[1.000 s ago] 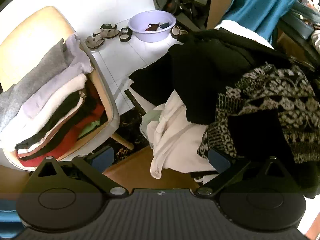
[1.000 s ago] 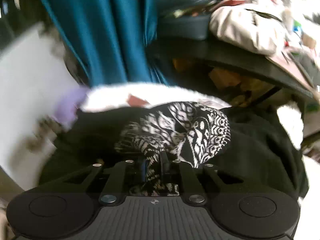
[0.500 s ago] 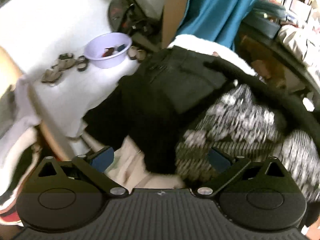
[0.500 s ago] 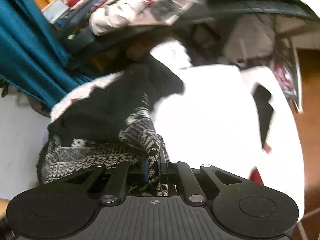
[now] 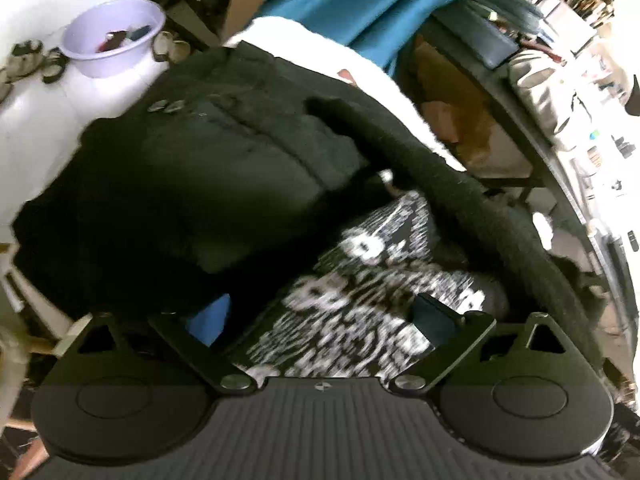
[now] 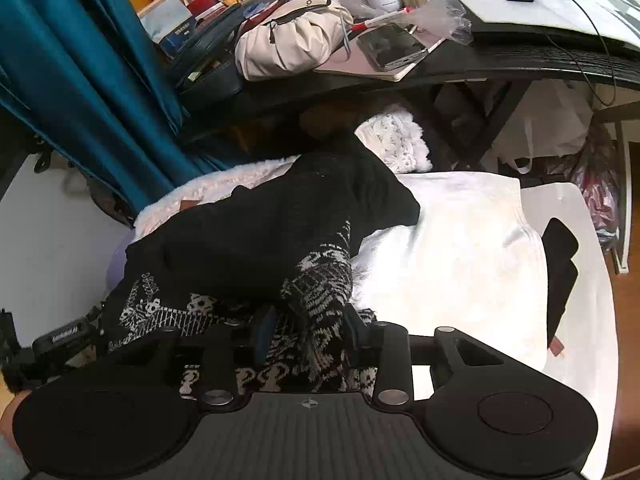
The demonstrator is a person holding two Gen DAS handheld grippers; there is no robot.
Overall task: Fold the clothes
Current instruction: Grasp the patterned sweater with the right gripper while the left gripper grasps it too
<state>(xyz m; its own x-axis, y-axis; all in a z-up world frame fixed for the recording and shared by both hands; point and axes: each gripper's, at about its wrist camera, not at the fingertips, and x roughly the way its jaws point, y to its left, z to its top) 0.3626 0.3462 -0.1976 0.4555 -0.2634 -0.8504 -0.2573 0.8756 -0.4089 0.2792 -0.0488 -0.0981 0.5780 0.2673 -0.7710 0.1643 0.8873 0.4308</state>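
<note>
A black-and-white patterned knit garment lies bunched under black clothes on a pile. My left gripper is open, its jaws wide apart over the patterned knit, not gripping it. In the right wrist view my right gripper is shut on the patterned knit, which runs from the jaws up under a black garment. White cloth covers the surface to the right.
A lilac basin and sandals sit on the white floor at the far left. A teal curtain hangs behind the pile. A dark desk with a cream bag, phone and bottles stands behind.
My left gripper swung right from the chair with stacked folded clothes onto the pile. My right gripper pulled the patterned knit toward the white cloth, and its jaws stand a little wider now.
</note>
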